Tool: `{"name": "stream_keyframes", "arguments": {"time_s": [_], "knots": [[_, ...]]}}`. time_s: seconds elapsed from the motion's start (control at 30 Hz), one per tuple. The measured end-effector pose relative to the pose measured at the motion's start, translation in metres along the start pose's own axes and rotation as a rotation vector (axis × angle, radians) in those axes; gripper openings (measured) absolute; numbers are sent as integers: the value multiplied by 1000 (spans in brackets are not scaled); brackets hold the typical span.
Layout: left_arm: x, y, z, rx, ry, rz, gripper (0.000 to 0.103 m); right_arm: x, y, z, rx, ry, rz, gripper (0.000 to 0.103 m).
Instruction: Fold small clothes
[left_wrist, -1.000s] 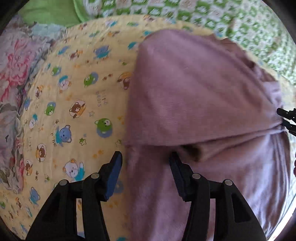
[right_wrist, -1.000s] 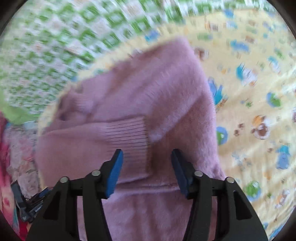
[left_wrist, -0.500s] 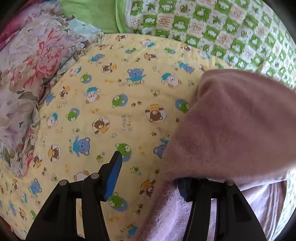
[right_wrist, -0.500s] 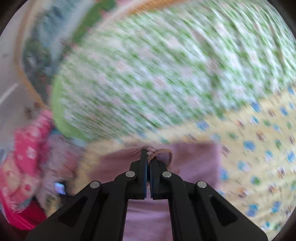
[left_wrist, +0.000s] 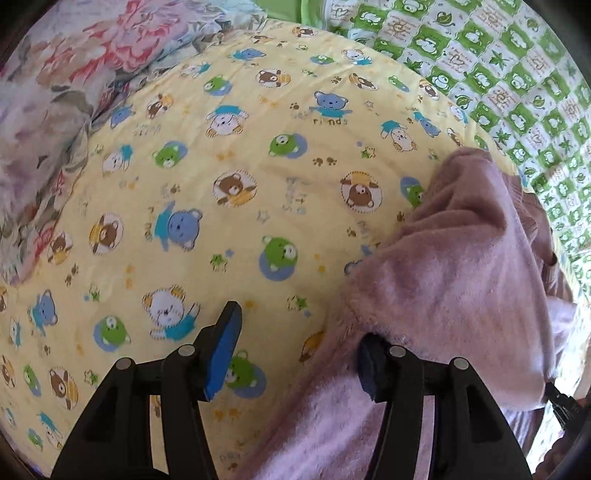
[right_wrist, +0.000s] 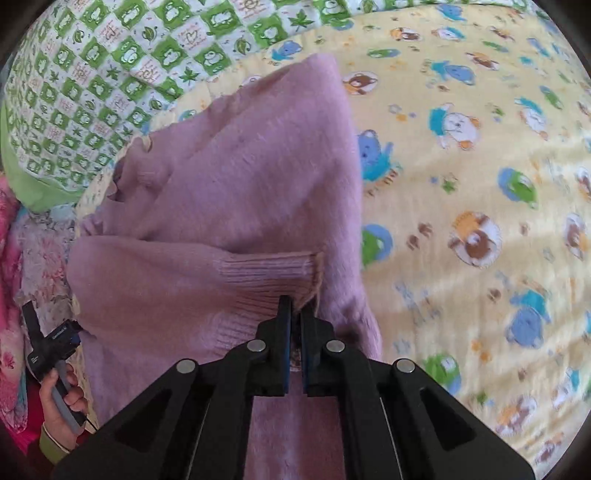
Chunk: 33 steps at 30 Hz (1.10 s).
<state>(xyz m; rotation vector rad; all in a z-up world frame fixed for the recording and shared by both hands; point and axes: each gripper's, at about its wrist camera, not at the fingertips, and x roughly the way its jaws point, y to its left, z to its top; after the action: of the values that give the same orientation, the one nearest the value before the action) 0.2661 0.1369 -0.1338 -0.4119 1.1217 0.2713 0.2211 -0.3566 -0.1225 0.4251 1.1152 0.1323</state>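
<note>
A fuzzy mauve sweater (right_wrist: 236, 177) lies folded on a yellow bear-print sheet (right_wrist: 461, 184), its ribbed cuff (right_wrist: 269, 277) across the middle. My right gripper (right_wrist: 294, 310) is shut on the lower edge of that cuff. In the left wrist view the sweater (left_wrist: 461, 280) fills the right side. My left gripper (left_wrist: 297, 350) is over its left edge, jaws opening. Its left pad hangs above the bare sheet (left_wrist: 221, 221), and a fold of sweater drapes over the tip of its right finger (left_wrist: 373, 369). No fabric is pinched there.
A green-and-white checked quilt (left_wrist: 517, 74) borders the sheet at the back. Floral bedding (left_wrist: 55, 110) is bunched along the left. A hand (right_wrist: 62, 402) holding the left gripper's black body (right_wrist: 48, 343) shows at the lower left of the right wrist view.
My right gripper went from open above the cuff to shut on it, swinging up and back down. The left gripper slid left off the sweater's body to its edge and rolled.
</note>
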Motion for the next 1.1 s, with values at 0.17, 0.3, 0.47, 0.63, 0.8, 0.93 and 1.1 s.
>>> {"name": "stream_keyframes", "arguments": {"time_s": [0.17,0.3,0.47,0.63,0.8,0.93,1.1], "knots": [[-22,9,-16,40,28,-46,59,-36,29,6,-70,-99,-21,28],[-58,0,-30,53,26,-196,60,-26,92,29,-173,-45,173,42],[-39,-35,-26,37,122,-361,64,28,193,60,-208,102,442,43],[3,-30,-16,-104,212,-399,64,82,265,69,-246,288,563,43],[20,-17,-3,-182,207,-435,64,122,294,74,-284,350,406,43],[27,-8,0,-225,209,-478,64,139,291,85,-176,383,464,43],[32,-4,-2,-221,184,-484,60,159,314,77,-263,418,396,42]]}}
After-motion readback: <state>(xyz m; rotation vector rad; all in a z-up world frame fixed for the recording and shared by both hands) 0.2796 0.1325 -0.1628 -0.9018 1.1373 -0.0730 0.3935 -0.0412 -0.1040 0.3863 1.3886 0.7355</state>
